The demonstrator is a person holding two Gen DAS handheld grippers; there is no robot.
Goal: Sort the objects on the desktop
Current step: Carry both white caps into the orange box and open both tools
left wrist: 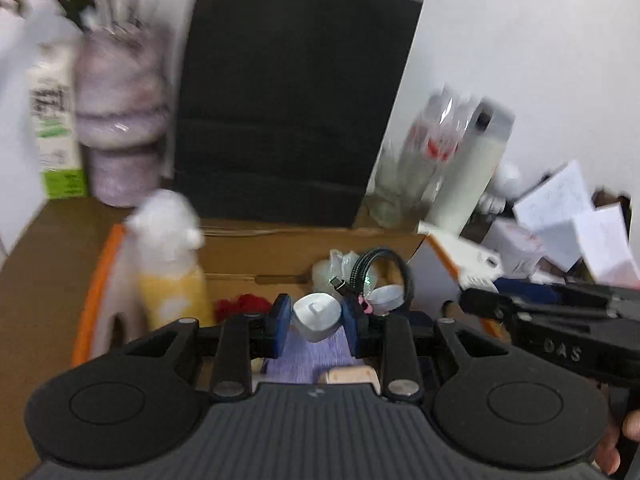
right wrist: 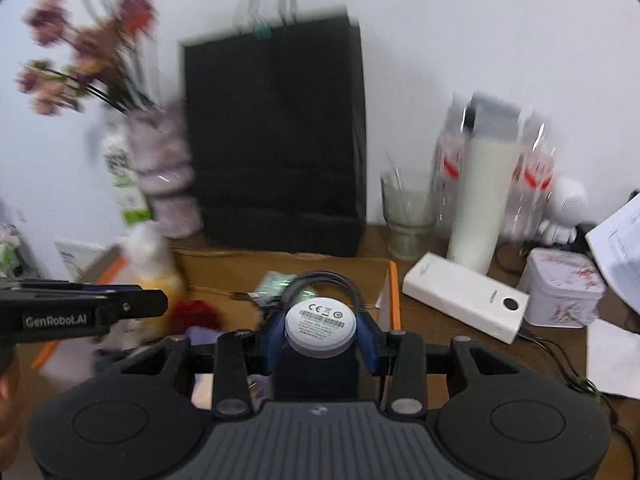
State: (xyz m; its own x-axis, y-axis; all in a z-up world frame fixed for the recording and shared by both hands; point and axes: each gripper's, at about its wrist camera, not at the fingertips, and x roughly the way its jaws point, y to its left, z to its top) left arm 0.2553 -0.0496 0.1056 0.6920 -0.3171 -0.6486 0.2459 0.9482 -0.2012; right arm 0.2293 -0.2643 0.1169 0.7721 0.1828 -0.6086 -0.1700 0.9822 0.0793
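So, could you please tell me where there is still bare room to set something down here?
Free: the cardboard box floor between the plush toy and the black bag, and a desk strip between the box's orange edge and the power bank. Crowded: the right side, with the power bank, tin and papers.

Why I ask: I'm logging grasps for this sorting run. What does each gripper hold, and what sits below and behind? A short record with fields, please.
left gripper: shut on white rounded-square plug adapter
right gripper: shut on round white labelled charger puck
cable: black braided cable arching behind the puck
below: open cardboard box with orange edges
behind: black paper bag, upright by the wall
right of box: white rectangular power bank, lying flat
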